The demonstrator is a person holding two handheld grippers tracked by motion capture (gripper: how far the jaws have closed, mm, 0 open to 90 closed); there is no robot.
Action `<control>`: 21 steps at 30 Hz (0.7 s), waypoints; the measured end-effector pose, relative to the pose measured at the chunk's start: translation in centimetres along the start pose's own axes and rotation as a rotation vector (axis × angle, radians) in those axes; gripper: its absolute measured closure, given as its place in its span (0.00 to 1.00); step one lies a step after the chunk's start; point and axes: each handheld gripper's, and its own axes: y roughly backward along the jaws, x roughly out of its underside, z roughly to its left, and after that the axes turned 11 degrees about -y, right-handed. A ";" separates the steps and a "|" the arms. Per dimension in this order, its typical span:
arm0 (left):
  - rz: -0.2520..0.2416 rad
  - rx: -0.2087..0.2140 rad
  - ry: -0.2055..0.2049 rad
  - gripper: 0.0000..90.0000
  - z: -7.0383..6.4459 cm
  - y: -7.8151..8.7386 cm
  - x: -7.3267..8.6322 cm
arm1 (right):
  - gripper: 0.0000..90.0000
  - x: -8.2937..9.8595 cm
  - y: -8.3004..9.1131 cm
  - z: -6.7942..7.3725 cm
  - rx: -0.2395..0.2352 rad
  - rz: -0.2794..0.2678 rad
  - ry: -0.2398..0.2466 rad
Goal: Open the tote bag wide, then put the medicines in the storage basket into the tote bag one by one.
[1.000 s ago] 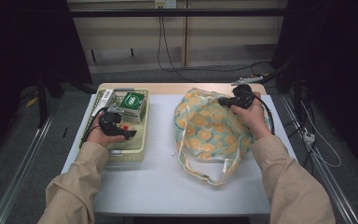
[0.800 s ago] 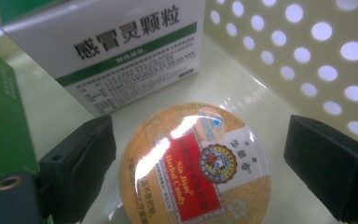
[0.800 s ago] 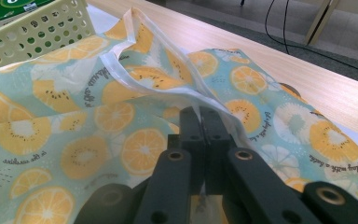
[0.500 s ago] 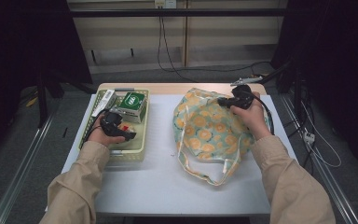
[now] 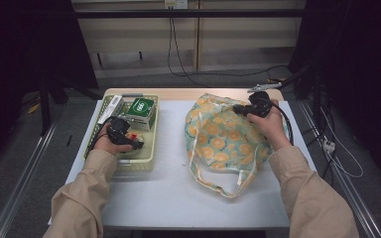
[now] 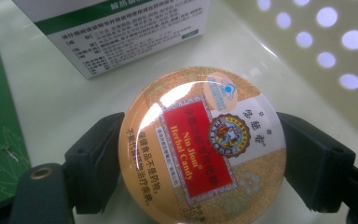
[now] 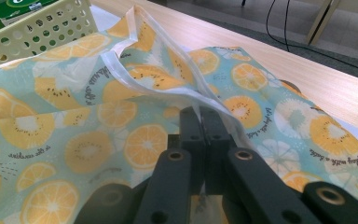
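Note:
A round orange candy tin (image 6: 203, 149) with a red label lies on the floor of a pale green basket (image 5: 152, 145). My left gripper (image 6: 203, 163) has its two jaws pressed against the tin's opposite sides; in the high view that gripper (image 5: 125, 137) sits low inside the basket. A teal cloth bag (image 5: 223, 141) printed with orange slices lies flat on the right half of the table. My right gripper (image 7: 199, 115) is shut on the bag's white hem (image 7: 168, 91) at the far edge of the bag, near the gripper (image 5: 249, 109) in the high view.
A green box (image 5: 142, 111) and a white box (image 5: 110, 110) lie at the basket's far end, close behind the tin. The bag's loop handle (image 5: 223, 186) trails toward the front. The white table (image 5: 173, 198) has a wooden strip (image 5: 188, 93) along its back.

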 end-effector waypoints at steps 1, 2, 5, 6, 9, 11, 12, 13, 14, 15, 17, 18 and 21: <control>-0.012 0.000 0.005 0.22 0.1 0.1 0.0 | 1.00 0.0 0.0 0.0 -0.001 0.000 0.000; -0.021 -0.003 0.010 0.22 0.1 0.3 -0.1 | 1.00 0.0 0.0 0.1 -0.002 0.001 -0.002; -0.044 -0.007 0.019 0.22 0.2 0.6 -0.2 | 1.00 0.0 0.2 0.2 -0.001 -0.001 0.001; -0.051 -0.009 0.029 0.22 0.2 0.7 -0.3 | 1.00 -0.1 0.2 0.2 -0.002 -0.002 0.002; -0.058 0.001 0.036 0.22 0.1 0.8 -0.9 | 1.00 -0.1 0.4 0.2 -0.001 -0.001 0.004; -0.057 0.005 0.033 0.22 -0.1 1.0 -1.3 | 1.00 -0.1 0.4 0.1 -0.003 -0.002 0.001; -0.064 0.010 0.034 0.22 -0.2 1.1 -1.6 | 1.00 -0.1 0.5 0.1 -0.002 -0.004 0.002; -0.072 0.010 0.041 0.22 -0.2 1.3 -1.8 | 1.00 -0.1 0.5 0.1 -0.002 -0.006 0.000; -0.073 0.012 0.048 0.22 -0.3 1.4 -2.0 | 1.00 -0.1 0.5 0.1 -0.002 -0.006 0.000; -0.071 0.012 0.048 0.22 -0.3 1.6 -2.2 | 1.00 -0.1 0.6 0.1 -0.002 -0.005 0.001; -0.081 0.011 0.033 0.22 -0.4 2.0 -2.5 | 1.00 -0.1 0.6 0.1 -0.003 -0.004 0.000; -0.091 0.007 0.028 0.22 -0.5 2.2 -2.6 | 1.00 -0.1 0.6 0.1 -0.004 -0.004 0.001; -0.101 0.016 0.034 0.22 -0.6 3.1 -3.0 | 1.00 -0.1 0.6 0.1 -0.005 -0.005 0.002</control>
